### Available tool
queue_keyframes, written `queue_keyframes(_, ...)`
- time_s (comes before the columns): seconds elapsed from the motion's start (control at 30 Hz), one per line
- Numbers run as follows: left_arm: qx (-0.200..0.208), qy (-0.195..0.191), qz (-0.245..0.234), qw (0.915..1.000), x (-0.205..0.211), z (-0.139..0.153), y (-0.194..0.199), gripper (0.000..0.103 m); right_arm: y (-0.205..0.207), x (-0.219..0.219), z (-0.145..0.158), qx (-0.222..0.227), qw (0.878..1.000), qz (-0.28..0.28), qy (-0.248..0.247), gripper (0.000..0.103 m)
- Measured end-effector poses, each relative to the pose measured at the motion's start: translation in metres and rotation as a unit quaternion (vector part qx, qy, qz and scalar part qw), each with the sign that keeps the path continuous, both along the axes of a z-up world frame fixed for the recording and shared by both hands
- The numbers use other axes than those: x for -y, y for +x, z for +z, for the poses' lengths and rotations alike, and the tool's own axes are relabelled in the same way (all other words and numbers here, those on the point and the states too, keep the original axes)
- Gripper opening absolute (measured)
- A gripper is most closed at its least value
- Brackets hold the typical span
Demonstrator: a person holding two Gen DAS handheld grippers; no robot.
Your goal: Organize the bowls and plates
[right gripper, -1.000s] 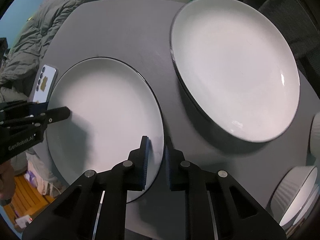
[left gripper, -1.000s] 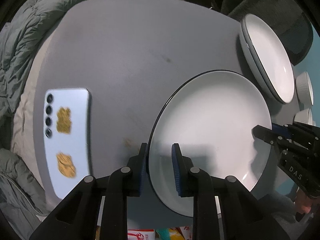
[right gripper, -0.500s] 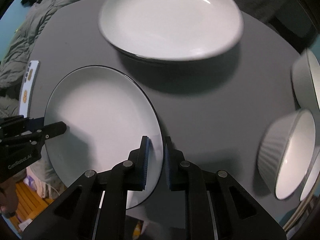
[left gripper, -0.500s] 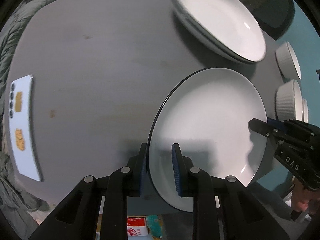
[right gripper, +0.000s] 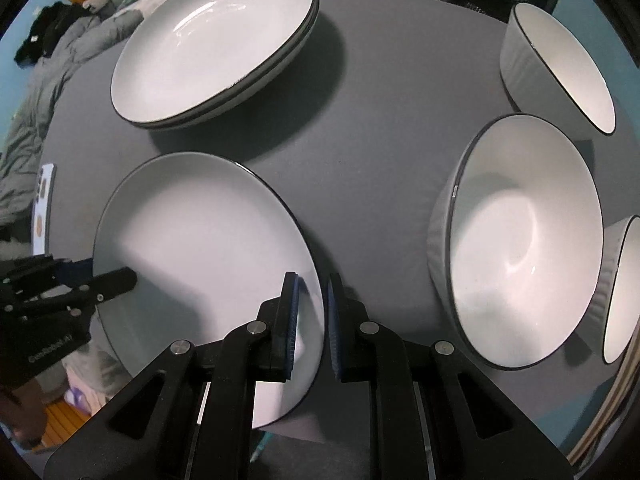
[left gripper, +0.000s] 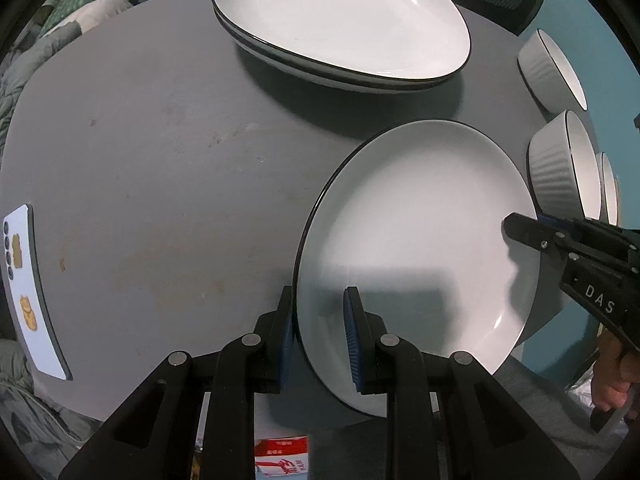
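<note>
We had the plate (left gripper: 416, 248) pinched on opposite rims: left gripper (left gripper: 318, 336) closed on the near-left edge, right gripper (right gripper: 312, 316) closed on its edge, both with blue pads either side of the rim. The plate faced up, held over the near edge of the grey table (left gripper: 160, 160), tilted slightly; round, so no long axis to speak of. Just right of it sat a ribbed bowl (right gripper: 520, 240) with another bowl (right gripper: 556, 68) behind and a third bowl (right gripper: 624, 292) at the far right edge. Beyond, apart from the held plate, was a stack of plates (left gripper: 340, 20). A phone (left gripper: 28, 292) lay at the table's left edge.
</note>
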State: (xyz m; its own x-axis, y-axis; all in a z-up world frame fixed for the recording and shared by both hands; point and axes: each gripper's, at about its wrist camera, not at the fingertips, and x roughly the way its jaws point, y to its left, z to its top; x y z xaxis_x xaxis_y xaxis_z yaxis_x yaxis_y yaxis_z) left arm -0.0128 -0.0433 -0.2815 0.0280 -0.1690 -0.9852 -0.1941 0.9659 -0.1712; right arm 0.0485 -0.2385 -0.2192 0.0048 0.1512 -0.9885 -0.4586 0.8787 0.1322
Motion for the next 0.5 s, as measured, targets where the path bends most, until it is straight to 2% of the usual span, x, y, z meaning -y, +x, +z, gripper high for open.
queue_keyframes(0.1,-0.004,-0.009,0.003,0.9999,-0.005,-0.001,0.002,0.023,-0.004,0.002,-0.003,-0.006,1.000,-0.002,0.007,0.014)
queue_keyframes(0.2,0.000,-0.021,0.011,0.9997,0.014,0.000,0.004,0.023,-0.006,0.009,-0.005,-0.008,1.000,-0.011,0.019,0.014)
queue_keyframes(0.37,0.003,-0.029,0.015,0.9995,0.008,-0.001,0.001,0.023,-0.002,0.014,-0.008,-0.024,0.998,-0.037,0.040,0.014)
queue_keyframes(0.5,0.004,-0.035,0.017,0.9992,0.007,-0.002,0.005,0.023,-0.003,0.018,-0.015,-0.037,0.998,-0.037,0.046,0.016)
